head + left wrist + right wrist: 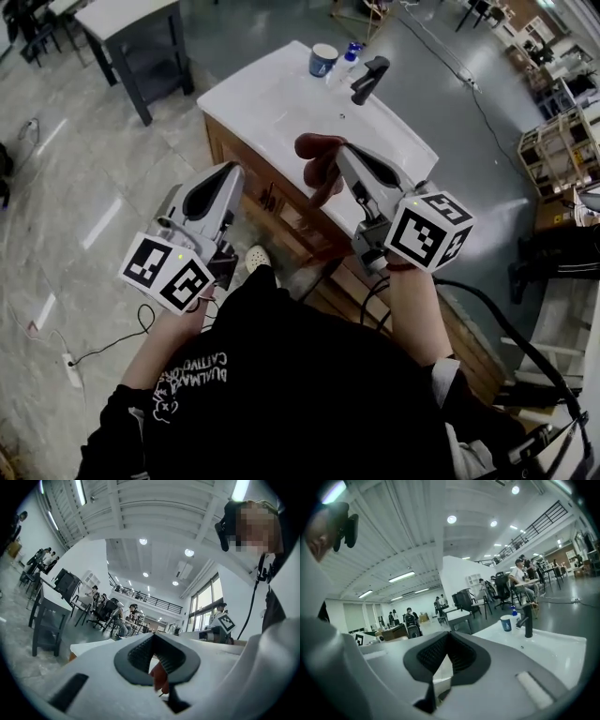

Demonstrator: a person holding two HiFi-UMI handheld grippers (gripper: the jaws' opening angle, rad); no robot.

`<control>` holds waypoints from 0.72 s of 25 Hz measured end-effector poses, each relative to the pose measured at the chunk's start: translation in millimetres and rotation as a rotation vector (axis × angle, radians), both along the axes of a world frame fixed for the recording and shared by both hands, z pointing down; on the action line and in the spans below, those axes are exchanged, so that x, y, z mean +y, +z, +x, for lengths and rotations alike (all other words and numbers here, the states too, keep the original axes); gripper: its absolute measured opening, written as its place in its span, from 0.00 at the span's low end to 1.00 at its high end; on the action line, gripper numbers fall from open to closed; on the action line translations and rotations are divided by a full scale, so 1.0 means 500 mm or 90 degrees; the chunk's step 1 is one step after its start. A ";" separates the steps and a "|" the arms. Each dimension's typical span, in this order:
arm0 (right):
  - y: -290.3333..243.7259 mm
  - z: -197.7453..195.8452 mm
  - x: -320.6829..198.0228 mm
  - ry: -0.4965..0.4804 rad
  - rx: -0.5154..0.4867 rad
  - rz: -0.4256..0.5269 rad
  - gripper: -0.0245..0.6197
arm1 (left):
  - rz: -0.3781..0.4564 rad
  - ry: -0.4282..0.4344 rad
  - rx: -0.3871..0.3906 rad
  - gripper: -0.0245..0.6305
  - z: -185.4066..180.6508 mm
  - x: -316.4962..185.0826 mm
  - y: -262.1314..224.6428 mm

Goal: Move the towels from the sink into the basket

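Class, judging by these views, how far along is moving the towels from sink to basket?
Done: unproven; no basket is in view, though the white sink shows no towel. In hand: a dark red cloth hangs by the shut right gripper, seemingly pinched, though that gripper's view shows none. The left gripper is shut and empty. Left: getting the cloth into the basket.

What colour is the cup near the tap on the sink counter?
Blue, with a white inside. The cup shows best in the head view.

White lettering on black sweatshirt, upside down, not legible.
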State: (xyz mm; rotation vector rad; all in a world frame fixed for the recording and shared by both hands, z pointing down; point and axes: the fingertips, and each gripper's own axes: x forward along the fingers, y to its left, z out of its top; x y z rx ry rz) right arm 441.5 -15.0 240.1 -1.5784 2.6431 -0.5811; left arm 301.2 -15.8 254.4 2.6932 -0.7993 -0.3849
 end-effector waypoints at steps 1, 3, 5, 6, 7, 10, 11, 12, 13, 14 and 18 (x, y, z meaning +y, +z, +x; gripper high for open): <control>-0.016 -0.017 0.019 -0.008 0.002 0.010 0.06 | 0.003 -0.002 -0.003 0.04 -0.012 0.020 -0.007; -0.040 -0.053 0.042 -0.027 0.000 0.023 0.06 | 0.008 -0.011 -0.016 0.04 -0.045 0.049 -0.016; -0.055 -0.094 0.052 -0.053 -0.017 0.028 0.06 | 0.007 -0.029 -0.023 0.04 -0.088 0.064 -0.023; -0.060 -0.115 0.055 -0.067 -0.029 0.026 0.06 | 0.004 -0.036 -0.024 0.04 -0.109 0.068 -0.025; -0.065 -0.138 0.057 -0.081 -0.041 0.022 0.06 | 0.001 -0.041 -0.024 0.04 -0.129 0.071 -0.027; -0.071 -0.206 0.059 -0.116 -0.053 0.013 0.06 | -0.014 -0.050 -0.020 0.04 -0.182 0.071 -0.024; -0.069 -0.227 0.056 -0.126 -0.049 0.010 0.06 | -0.019 -0.052 -0.018 0.04 -0.198 0.069 -0.021; -0.066 -0.247 0.052 -0.134 -0.044 0.007 0.06 | -0.023 -0.052 -0.017 0.04 -0.212 0.065 -0.017; -0.062 -0.266 0.044 -0.139 -0.040 0.004 0.06 | -0.027 -0.050 -0.018 0.04 -0.226 0.061 -0.012; -0.058 -0.284 0.034 -0.140 -0.037 0.002 0.06 | -0.032 -0.046 -0.021 0.04 -0.241 0.055 -0.007; -0.048 -0.371 -0.024 -0.136 -0.023 -0.002 0.06 | -0.045 -0.028 -0.044 0.04 -0.322 0.016 0.000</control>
